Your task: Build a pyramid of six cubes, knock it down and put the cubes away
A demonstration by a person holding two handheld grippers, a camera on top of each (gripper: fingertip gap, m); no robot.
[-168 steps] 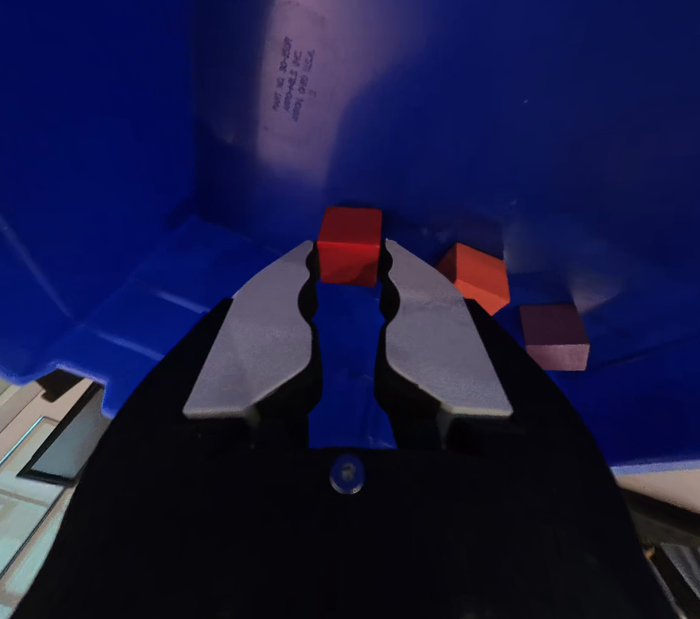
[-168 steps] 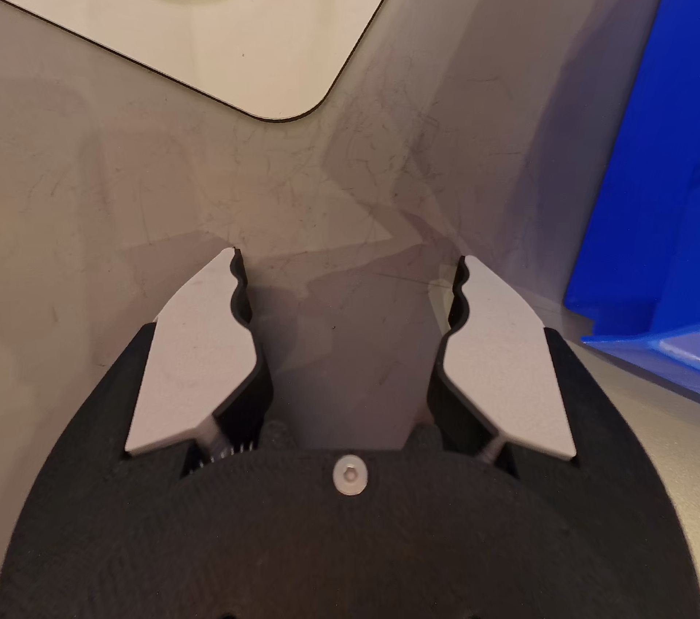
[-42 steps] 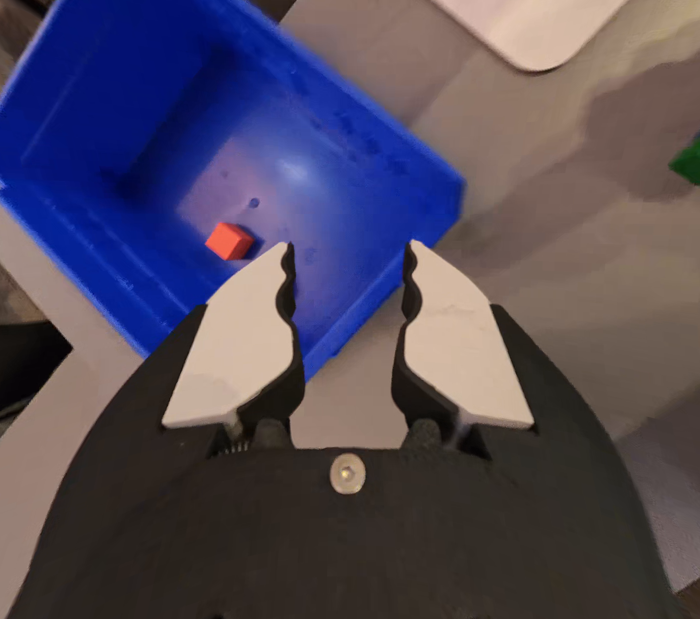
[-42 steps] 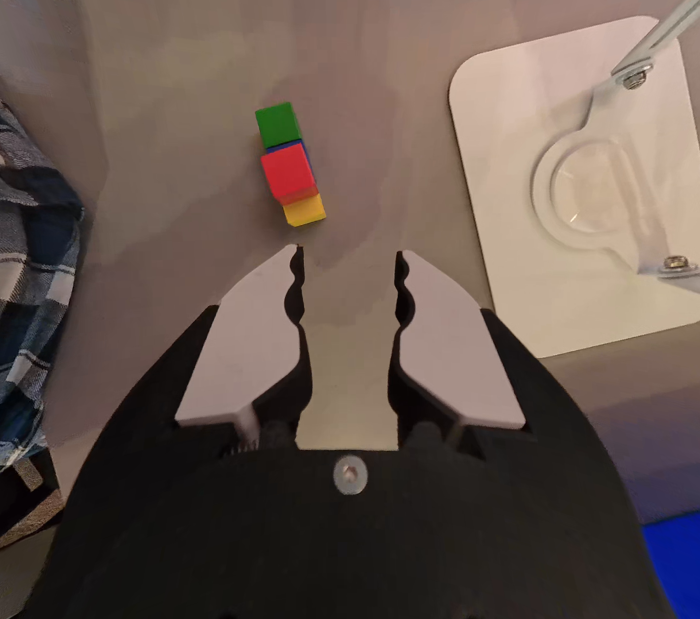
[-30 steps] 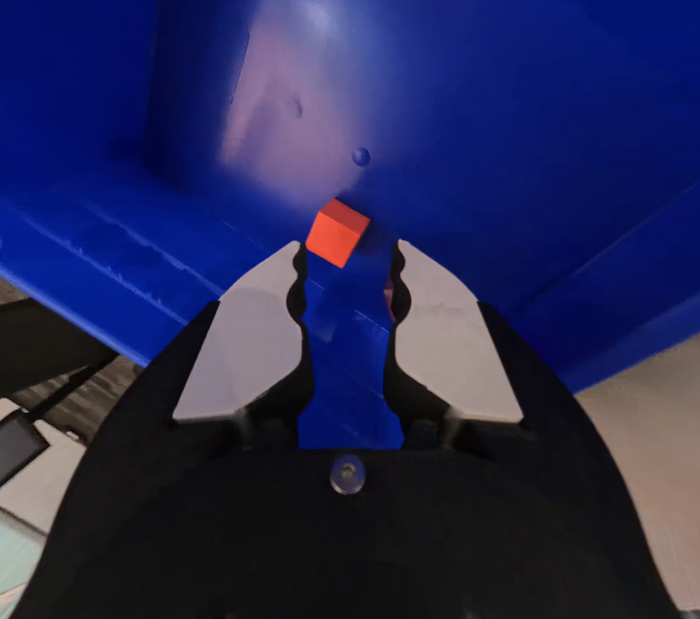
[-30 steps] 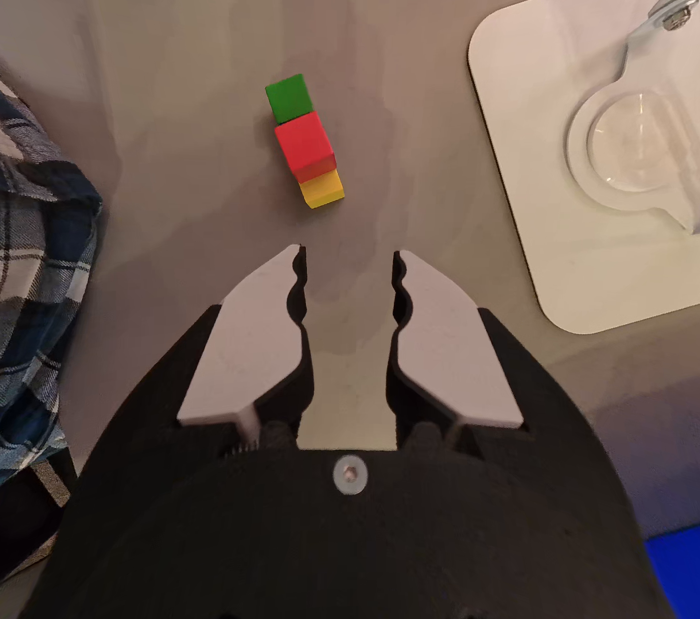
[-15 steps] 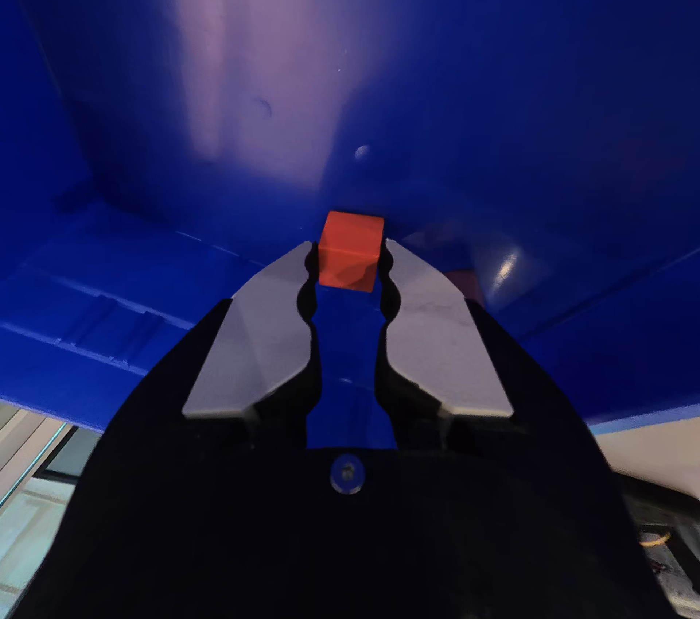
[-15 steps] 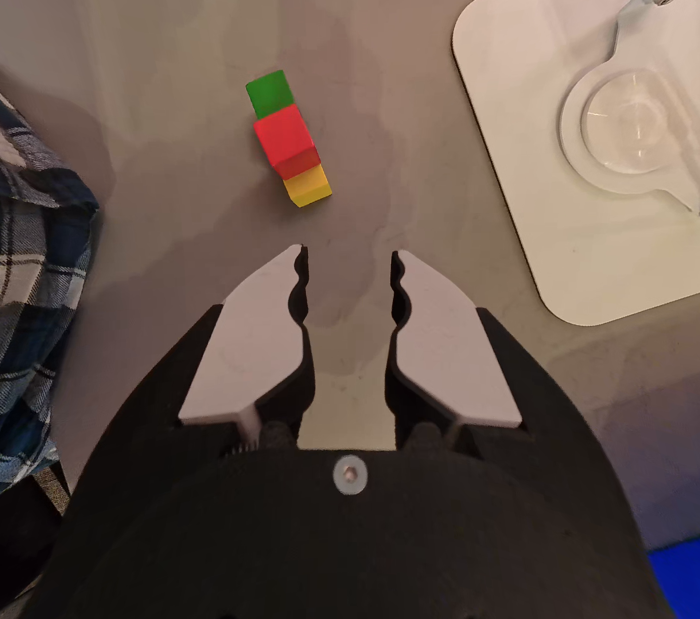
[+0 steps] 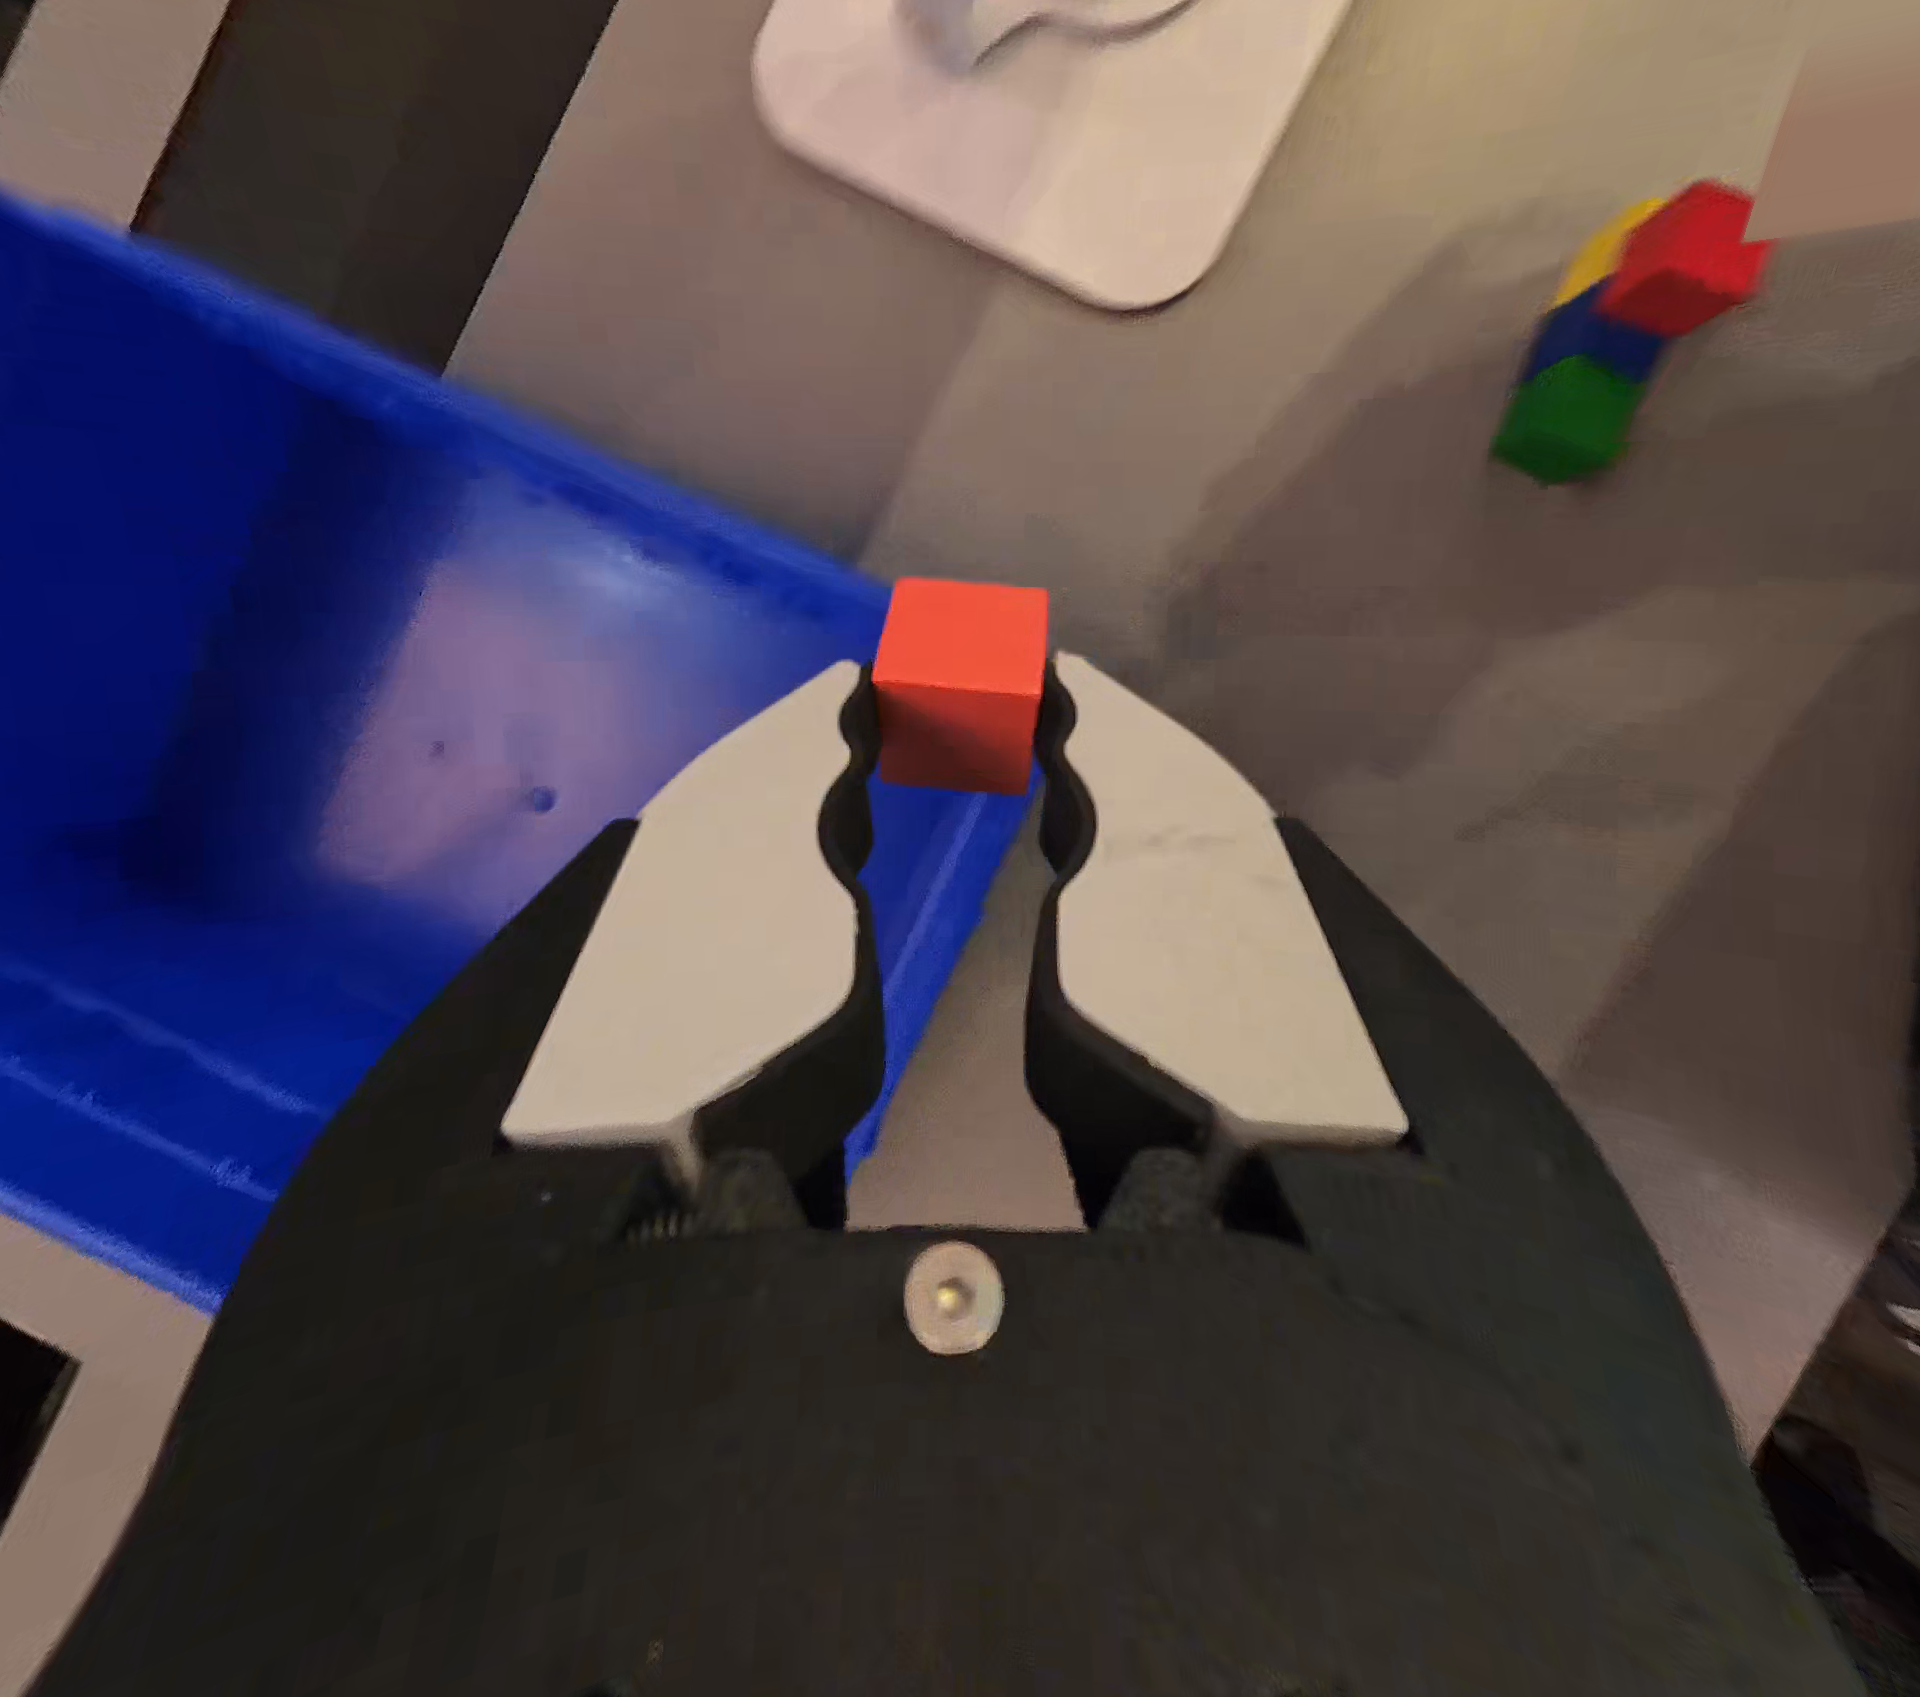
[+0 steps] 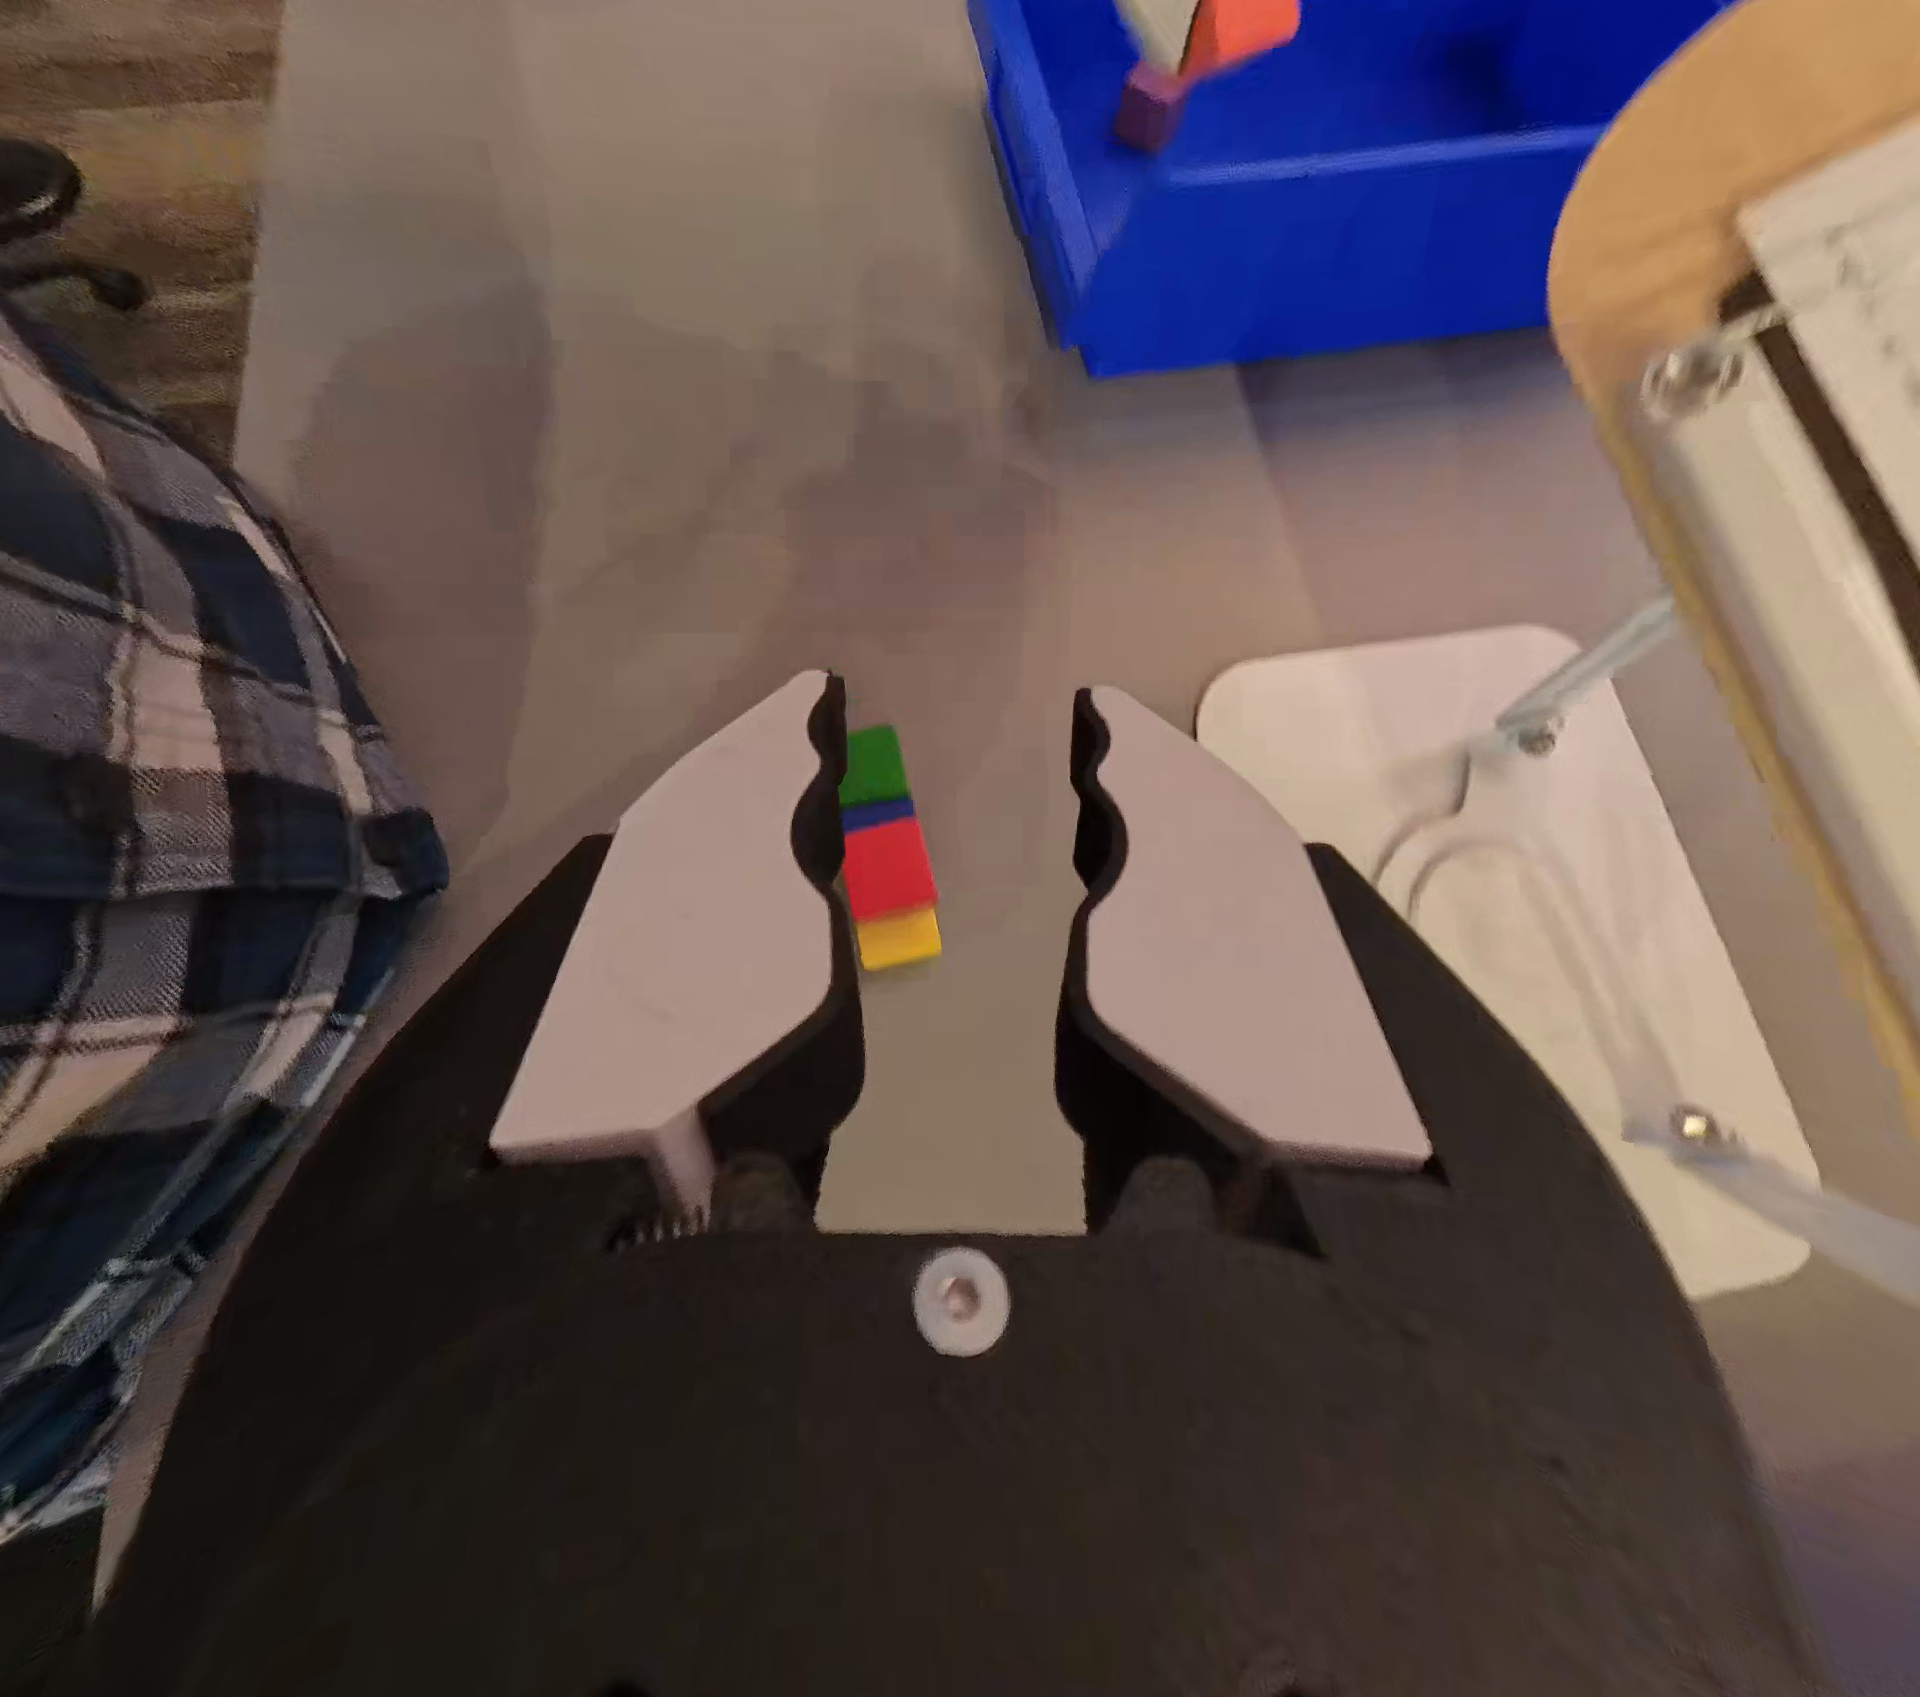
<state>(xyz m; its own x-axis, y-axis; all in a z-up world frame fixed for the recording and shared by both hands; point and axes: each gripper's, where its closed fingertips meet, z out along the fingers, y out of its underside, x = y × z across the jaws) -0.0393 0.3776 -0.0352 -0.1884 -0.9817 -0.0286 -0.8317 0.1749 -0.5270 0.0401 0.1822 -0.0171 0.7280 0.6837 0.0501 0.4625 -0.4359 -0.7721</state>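
Gripping a small orange-red wooden cube [image 9: 958, 683] between both pads, the left gripper [image 9: 958, 717] holds it above the near corner of the blue plastic bin [image 9: 260, 660], where a purple cube [image 10: 1146, 107] lies on the floor. The right gripper [image 10: 953, 743] hovers with jaws apart and nothing in them over the grey surface [image 10: 644, 442], above a row of green [image 10: 873, 764], blue, red [image 10: 886, 865] and yellow [image 10: 900, 939] cubes
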